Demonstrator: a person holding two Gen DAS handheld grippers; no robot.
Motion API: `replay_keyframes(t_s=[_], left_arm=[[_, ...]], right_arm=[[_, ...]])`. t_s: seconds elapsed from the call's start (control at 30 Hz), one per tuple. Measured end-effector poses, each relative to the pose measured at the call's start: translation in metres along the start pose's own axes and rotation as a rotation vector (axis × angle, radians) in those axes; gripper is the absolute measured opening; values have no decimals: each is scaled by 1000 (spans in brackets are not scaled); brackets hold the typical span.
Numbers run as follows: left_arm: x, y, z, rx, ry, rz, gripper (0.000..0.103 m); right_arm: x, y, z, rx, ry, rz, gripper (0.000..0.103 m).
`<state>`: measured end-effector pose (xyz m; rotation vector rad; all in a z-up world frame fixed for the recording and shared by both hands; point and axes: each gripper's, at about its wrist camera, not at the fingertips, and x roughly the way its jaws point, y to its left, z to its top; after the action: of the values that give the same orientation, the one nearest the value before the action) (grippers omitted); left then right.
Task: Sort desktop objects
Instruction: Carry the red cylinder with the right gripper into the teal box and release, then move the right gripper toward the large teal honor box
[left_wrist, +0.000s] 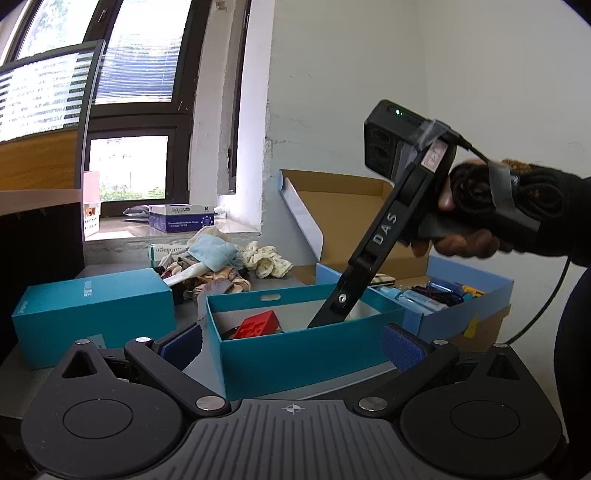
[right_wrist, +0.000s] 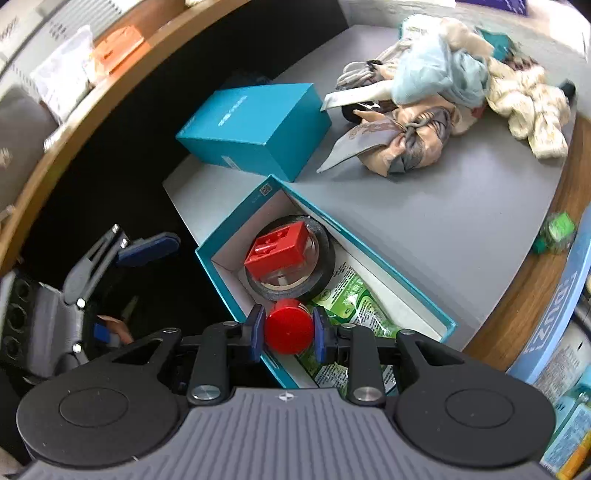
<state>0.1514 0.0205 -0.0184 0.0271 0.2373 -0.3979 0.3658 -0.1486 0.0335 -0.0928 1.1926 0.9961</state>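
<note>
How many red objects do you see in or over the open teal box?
2. A red block rests on the tape roll inside the open teal box. A red round cap is held in the right gripper above the box's near end. Others may be hidden beneath.

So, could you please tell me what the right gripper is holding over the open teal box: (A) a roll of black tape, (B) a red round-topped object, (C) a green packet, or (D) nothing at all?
B: in the right wrist view the right gripper has its blue pads closed on a red round-topped object, above the open teal box holding the black tape roll and green packet.
</note>
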Motion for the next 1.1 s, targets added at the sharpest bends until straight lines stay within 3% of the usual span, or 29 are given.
replay_keyframes(t_s=[0.03,0.1,0.2,0.23,0.3,0.37,0.4,0.57,0.8,1.1], left_arm=[[0,0,0,7,0,0,103],[-2,0,0,13,2,3,103],[-2,3,-2,0,6,3,103],[-2,3,-2,-4,6,3,103],[-2,3,-2,-7,-3,0,103],[-1,2,-1,-5,-10,-7,103],[0,1,-1,0,-12,-11,103],[1,0,0,39,-12,-8,103],[1,9,-7,20,0,-4,103],[0,14,-8,25,-2,-12,103]], right_arm=[[-2,-2,3,-4,-2,-17,34],[-6,-5,9,-12,-6,-51,49],[-26,-7,6,-20,-59,-58,50],[-33,-7,5,-24,-78,-65,49],[-40,-5,3,-47,-90,-97,31],[-34,-2,5,-74,-48,-118,15],[-31,-1,5,-88,-26,-128,14],[-16,6,9,-156,81,-180,14],[5,16,14,-251,232,-252,14],[19,22,14,-284,267,-266,13]])
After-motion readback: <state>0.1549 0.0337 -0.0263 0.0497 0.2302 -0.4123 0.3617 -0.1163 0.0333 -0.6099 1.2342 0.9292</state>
